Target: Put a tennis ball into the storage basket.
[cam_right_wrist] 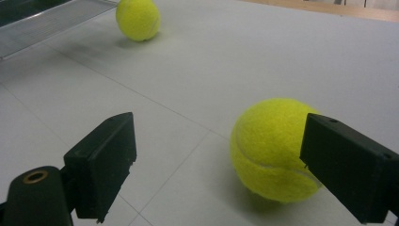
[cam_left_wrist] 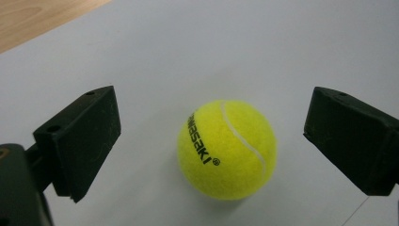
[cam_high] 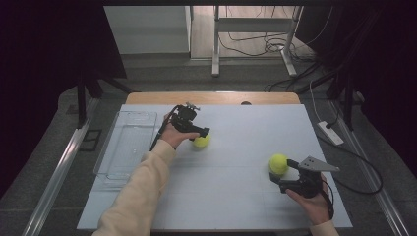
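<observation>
Reaching from the near left with a cream sleeve, holding the left gripper (cam_high: 201, 132) low over the white table (cam_high: 236, 196), jaws standing wide apart and gripping nothing. Lying between those jaws, untouched on either side: a yellow tennis ball (cam_left_wrist: 227, 149) with black lettering and a white seam. Resting at the near right, the right gripper (cam_high: 282, 172), also open; second tennis ball (cam_right_wrist: 272, 148) sitting against, perhaps just touching, one jaw.
</observation>
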The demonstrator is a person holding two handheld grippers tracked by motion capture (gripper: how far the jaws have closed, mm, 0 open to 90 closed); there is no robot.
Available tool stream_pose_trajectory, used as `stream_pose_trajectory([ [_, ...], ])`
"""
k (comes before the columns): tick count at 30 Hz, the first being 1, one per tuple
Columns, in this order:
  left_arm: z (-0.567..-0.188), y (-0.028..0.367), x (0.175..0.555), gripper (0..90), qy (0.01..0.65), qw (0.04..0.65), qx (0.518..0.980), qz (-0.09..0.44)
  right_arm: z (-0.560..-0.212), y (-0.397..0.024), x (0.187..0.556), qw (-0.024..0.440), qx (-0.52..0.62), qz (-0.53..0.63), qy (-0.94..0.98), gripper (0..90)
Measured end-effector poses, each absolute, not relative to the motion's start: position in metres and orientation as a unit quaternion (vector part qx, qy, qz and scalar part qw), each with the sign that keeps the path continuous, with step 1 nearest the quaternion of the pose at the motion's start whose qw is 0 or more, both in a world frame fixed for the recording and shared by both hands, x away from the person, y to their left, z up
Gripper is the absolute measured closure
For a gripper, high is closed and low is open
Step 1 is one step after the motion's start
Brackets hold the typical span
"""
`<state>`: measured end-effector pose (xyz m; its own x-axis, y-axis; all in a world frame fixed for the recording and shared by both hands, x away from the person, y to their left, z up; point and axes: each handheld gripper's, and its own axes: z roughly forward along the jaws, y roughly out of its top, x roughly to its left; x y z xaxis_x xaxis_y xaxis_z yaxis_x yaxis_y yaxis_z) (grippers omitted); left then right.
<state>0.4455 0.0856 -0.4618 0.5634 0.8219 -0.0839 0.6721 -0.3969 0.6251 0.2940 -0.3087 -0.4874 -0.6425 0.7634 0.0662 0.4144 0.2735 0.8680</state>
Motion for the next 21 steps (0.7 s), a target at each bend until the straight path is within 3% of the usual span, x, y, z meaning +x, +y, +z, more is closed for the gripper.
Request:
stream_pose_trajectory([
  [21, -0.482, 0.081, 0.453, 4.9, 0.453, 0.296, 0.836, 0.092, -0.488, -0.309, 0.294, 0.187, 0.379, 0.467, 0.776, 11.1],
])
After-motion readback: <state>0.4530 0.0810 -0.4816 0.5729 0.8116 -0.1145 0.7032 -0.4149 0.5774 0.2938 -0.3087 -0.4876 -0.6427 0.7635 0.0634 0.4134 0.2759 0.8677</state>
